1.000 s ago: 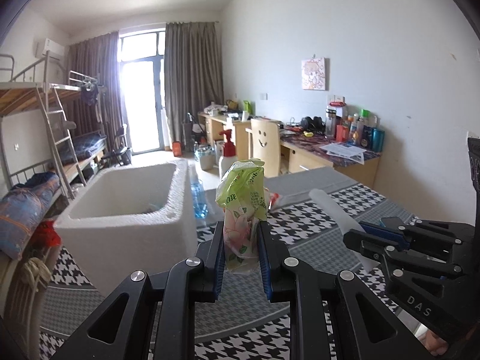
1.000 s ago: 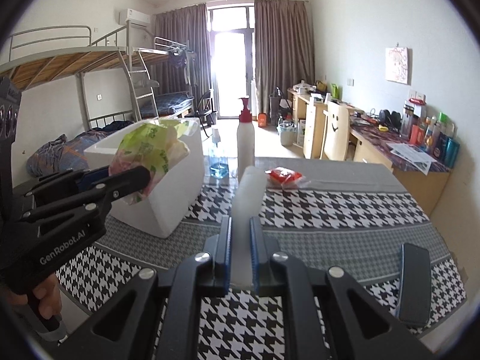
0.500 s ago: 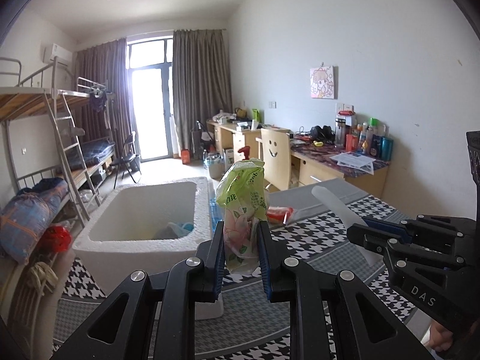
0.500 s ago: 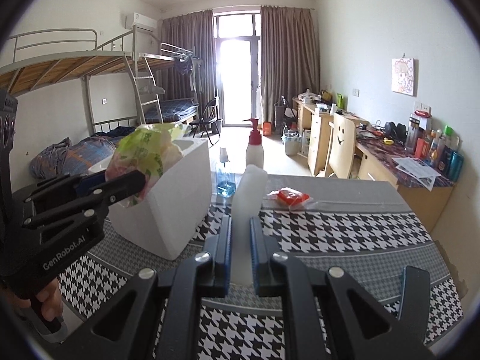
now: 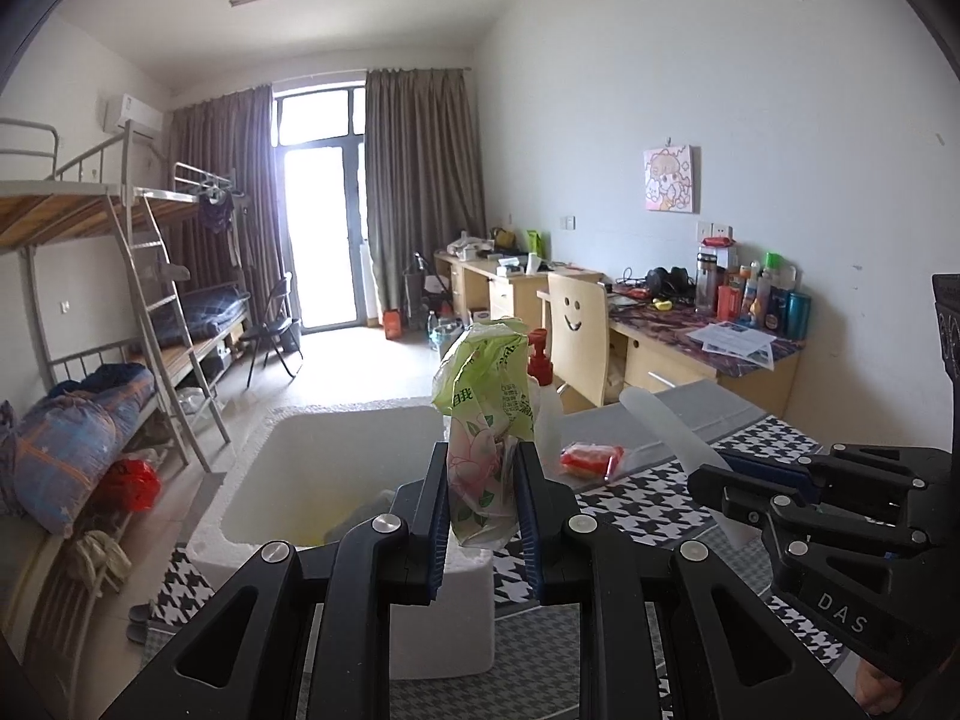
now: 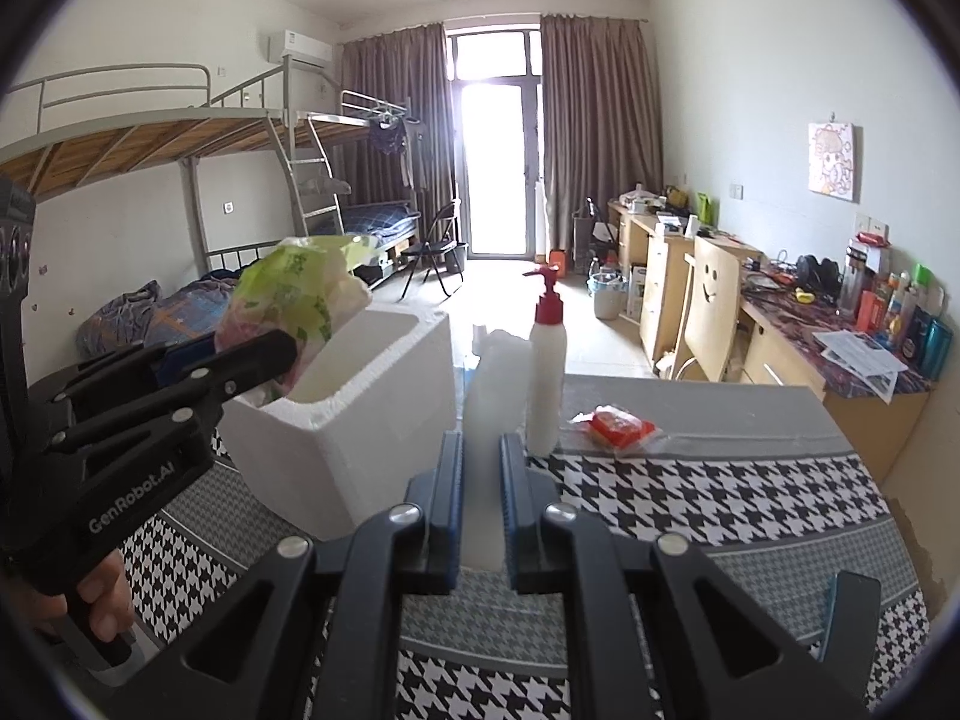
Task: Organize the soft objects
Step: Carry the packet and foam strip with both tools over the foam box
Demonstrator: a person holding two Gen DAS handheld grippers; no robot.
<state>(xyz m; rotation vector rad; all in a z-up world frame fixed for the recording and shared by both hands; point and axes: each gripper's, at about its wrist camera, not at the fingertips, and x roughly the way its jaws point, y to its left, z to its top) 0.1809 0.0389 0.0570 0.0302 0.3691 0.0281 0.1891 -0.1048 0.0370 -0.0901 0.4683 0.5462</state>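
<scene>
Left wrist view: left gripper point(image 5: 483, 501) clamps green tissue pack point(image 5: 485, 414) above foam box point(image 5: 336, 444), frame centre, undropped. Right gripper point(image 6: 480, 474) grips white foam piece point(image 6: 487, 384); red packet point(image 6: 618, 425) waits on table point(image 6: 720, 492).

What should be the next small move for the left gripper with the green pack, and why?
Probably lower it a little into the foam box, then open. The left gripper is shut on the green pack, which hangs over the box's near right rim, not yet inside.
</scene>
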